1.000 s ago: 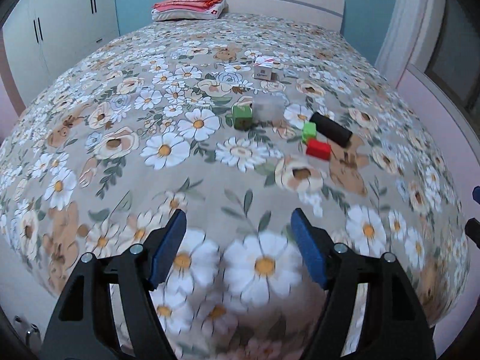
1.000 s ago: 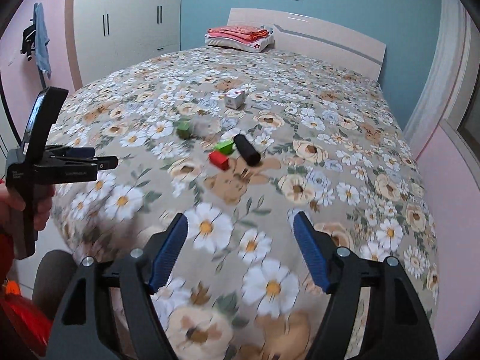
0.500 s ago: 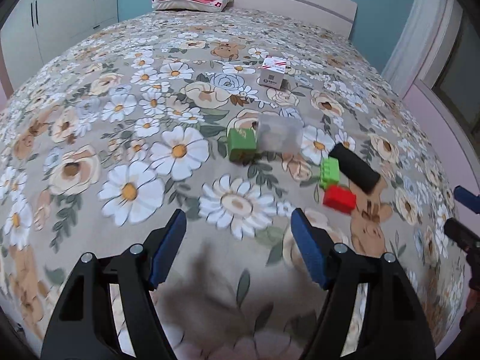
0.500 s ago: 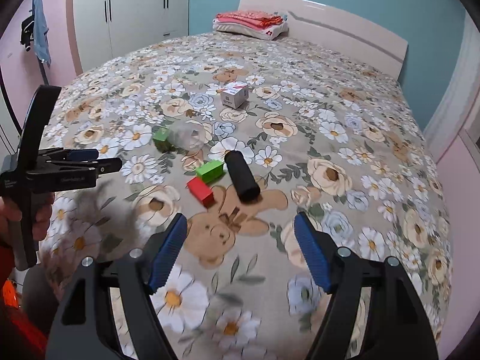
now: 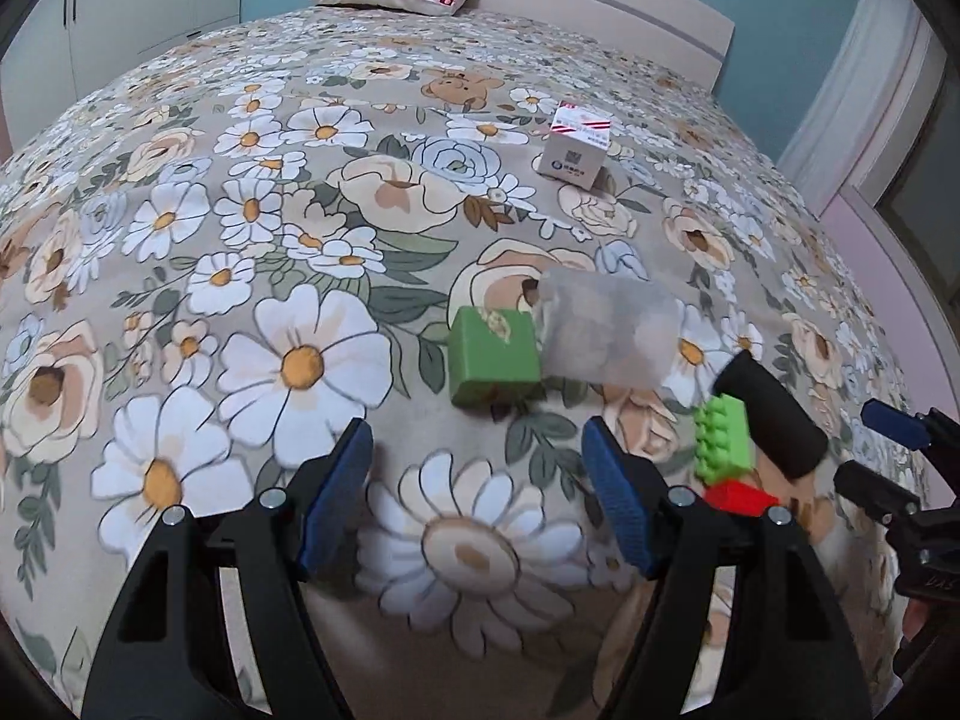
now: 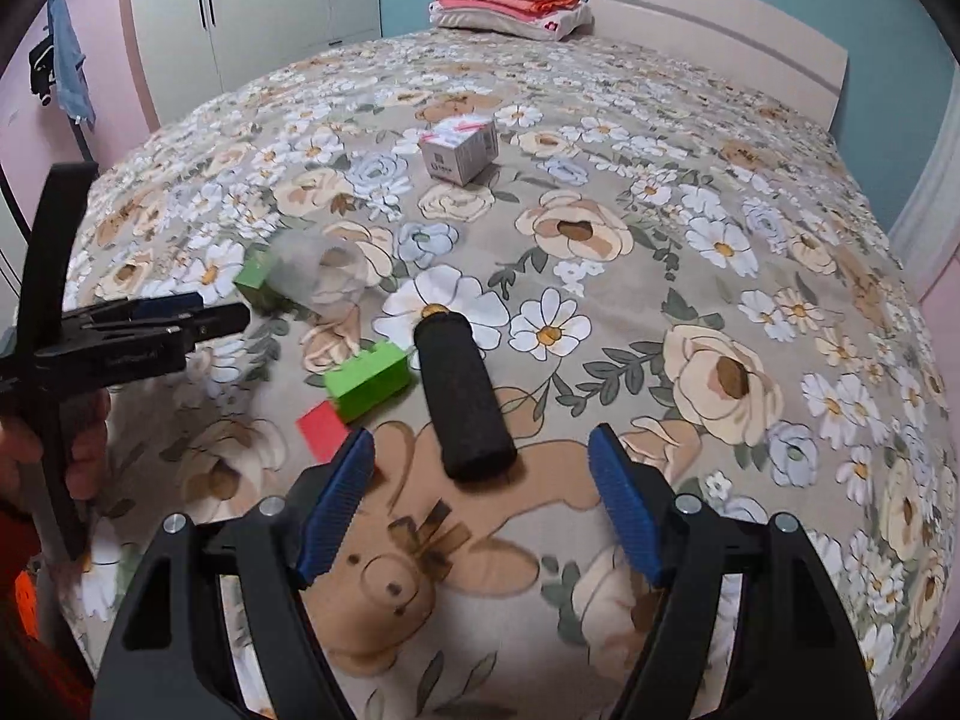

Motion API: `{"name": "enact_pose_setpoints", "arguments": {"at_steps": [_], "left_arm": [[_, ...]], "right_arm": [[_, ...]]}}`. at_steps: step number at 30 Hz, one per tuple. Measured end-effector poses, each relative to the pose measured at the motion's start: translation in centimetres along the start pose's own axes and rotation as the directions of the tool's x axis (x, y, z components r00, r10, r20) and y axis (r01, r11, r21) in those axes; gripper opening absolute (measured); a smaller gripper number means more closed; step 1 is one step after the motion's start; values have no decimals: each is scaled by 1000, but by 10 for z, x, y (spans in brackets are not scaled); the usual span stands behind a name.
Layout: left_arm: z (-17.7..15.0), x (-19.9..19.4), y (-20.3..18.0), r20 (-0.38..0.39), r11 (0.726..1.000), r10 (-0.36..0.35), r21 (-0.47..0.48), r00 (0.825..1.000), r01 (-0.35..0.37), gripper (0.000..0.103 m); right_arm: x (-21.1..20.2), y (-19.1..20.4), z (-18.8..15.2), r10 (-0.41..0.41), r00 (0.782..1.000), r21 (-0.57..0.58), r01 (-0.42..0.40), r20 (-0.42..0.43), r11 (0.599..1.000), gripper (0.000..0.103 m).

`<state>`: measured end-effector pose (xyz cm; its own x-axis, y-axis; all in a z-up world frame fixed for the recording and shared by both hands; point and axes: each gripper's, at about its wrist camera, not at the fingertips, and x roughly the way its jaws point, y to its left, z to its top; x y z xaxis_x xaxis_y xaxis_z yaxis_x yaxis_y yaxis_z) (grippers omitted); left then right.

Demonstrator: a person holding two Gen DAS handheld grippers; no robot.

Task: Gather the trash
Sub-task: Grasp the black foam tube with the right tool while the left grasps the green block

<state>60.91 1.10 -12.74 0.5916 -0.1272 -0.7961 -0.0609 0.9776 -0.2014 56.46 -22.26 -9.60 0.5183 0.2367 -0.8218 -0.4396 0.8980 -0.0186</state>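
Left wrist view: left tongs (image 5: 477, 495) apart, nothing between them, hovering over the floral bed (image 5: 252, 228). Just ahead lies a green block (image 5: 492, 360) touching a clear cup (image 5: 606, 330) tipped on its side. To the right sit a green brick (image 5: 723, 441), a red brick (image 5: 741, 498) and a black cylinder (image 5: 771, 420), close together. A white box (image 5: 576, 147) sits farther up the bed, apart from the rest. Right wrist view: right tongs (image 6: 480, 498) apart, empty, pointing down with the near end of the black cylinder just ahead of the tips. A hand (image 6: 78, 450) holds the left tool at the left edge. Folded bedding (image 6: 510, 9) lies by the headboard (image 6: 720, 36); wardrobe (image 6: 258, 0) behind.
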Motion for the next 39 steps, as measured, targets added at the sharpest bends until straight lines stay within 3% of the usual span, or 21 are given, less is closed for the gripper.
{"name": "enact_pose_setpoints", "arguments": {"at_steps": [5, 14, 22, 24, 25, 27, 39], "left_arm": [[8, 16, 5, -3, 999, -19, -42, 1000, 19, 72], [16, 29, 3, 19, 999, -25, -23, 1000, 25, 69], [20, 36, 9, 29, 1000, -23, -18, 999, 23, 42], [20, 37, 9, 25, 1000, -19, -15, 1000, 20, 30], [19, 35, 9, 26, 1000, -28, -13, 999, 28, 30], [18, 33, 11, 22, 999, -41, -11, 999, 42, 30], [10, -2, 7, 11, 999, -38, 37, 999, 37, 30]], "right_arm": [[28, -4, 4, 6, 999, -17, -7, -35, 1000, 75], [64, -4, 13, 35, 997, -39, -38, -63, 999, 66], [72, 4, 17, 61, 997, -27, -62, -52, 998, 54], [72, 6, 16, 67, 996, -20, -69, -50, 997, 45], [71, 6, 15, 80, 996, -15, -80, -48, 997, 37], [68, 8, 14, 82, 996, -14, -83, -47, 996, 35], [26, 9, 10, 38, 999, 7, -38, -18, 999, 34]]}}
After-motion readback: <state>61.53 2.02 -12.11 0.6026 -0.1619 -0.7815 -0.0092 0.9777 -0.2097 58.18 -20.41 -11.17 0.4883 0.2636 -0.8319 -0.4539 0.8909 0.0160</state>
